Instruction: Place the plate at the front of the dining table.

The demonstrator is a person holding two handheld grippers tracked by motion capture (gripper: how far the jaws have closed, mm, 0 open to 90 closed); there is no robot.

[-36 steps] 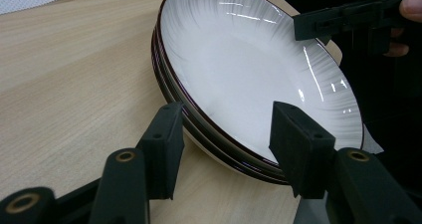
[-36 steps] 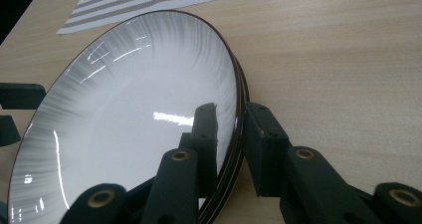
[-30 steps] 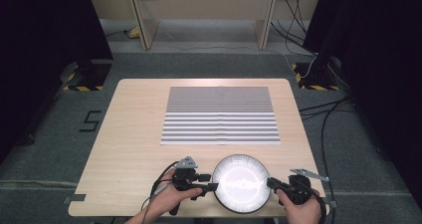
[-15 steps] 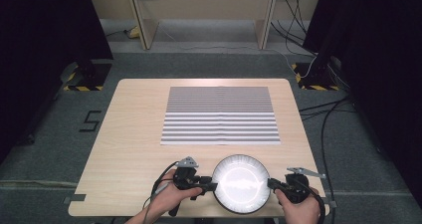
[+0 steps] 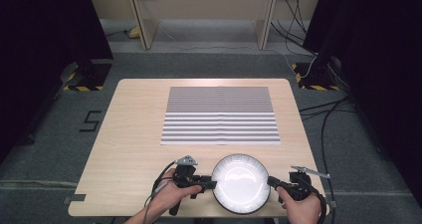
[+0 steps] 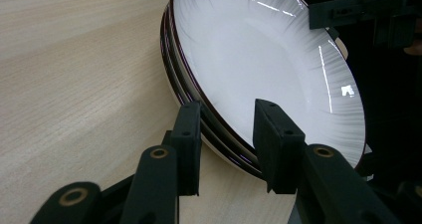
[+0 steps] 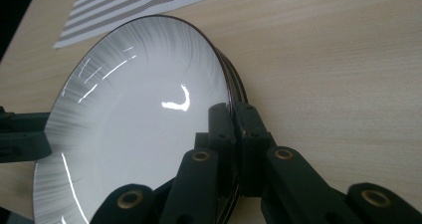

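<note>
Pale wood grain covers the worktop (image 5: 129, 134), and a stack of white plates (image 5: 241, 182) with dark rims sits at its near edge, between the person's two hands. The left gripper view shows three rims layered one on another.

The left gripper (image 5: 206, 184) comes in from the stack's left side. Its jaws stand apart, one under the rims and one over the top plate's inner face, straddling the edge with a gap on either side, so it is not clamped. The right gripper (image 5: 272, 182) meets the stack's right edge, and in the right gripper view (image 7: 234, 134) its jaws are pressed narrow onto the rim of the plates, holding them.

Beyond the stack, toward the middle of the worktop, lies a flat striped sheet (image 5: 220, 115) of grey and white bars, apart from the plates. Nothing lies between the sheet and the stack.

Off the worktop, cables (image 5: 326, 119) trail over the grey floor at the right, a wooden frame (image 5: 142, 20) stands at the far side, and dark curtains (image 5: 45, 30) hang at both sides.
</note>
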